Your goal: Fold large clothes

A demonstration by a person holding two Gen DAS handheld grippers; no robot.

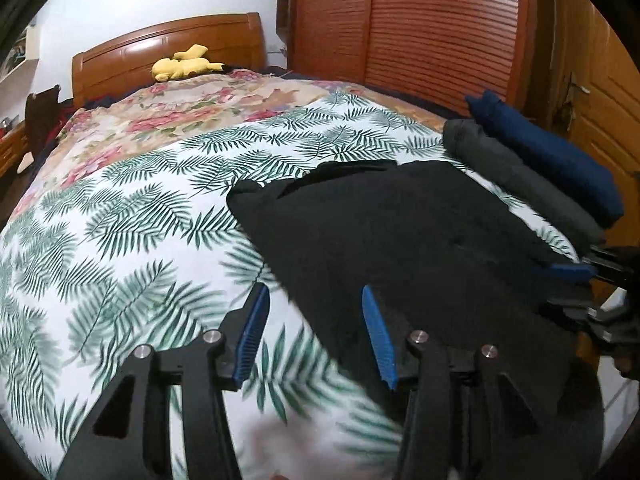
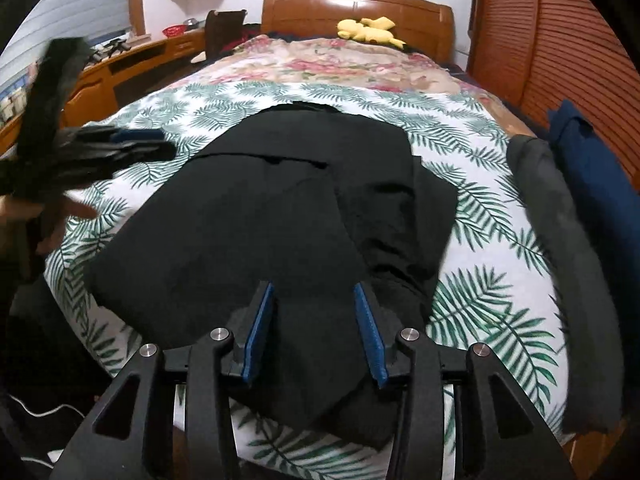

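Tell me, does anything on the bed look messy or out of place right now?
Mostly tidy. The black garment is only partly folded: its right side is bunched in wrinkles and a flap lies slanted across it. The grey and navy folded clothes lie neatly side by side along the bed's right edge.

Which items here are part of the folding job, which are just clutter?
Job:
black garment
grey folded piece
navy folded piece
left gripper, open
right gripper, open over the black garment

Lying about:
yellow plush
floral quilt
leaf-print sheet
wardrobe
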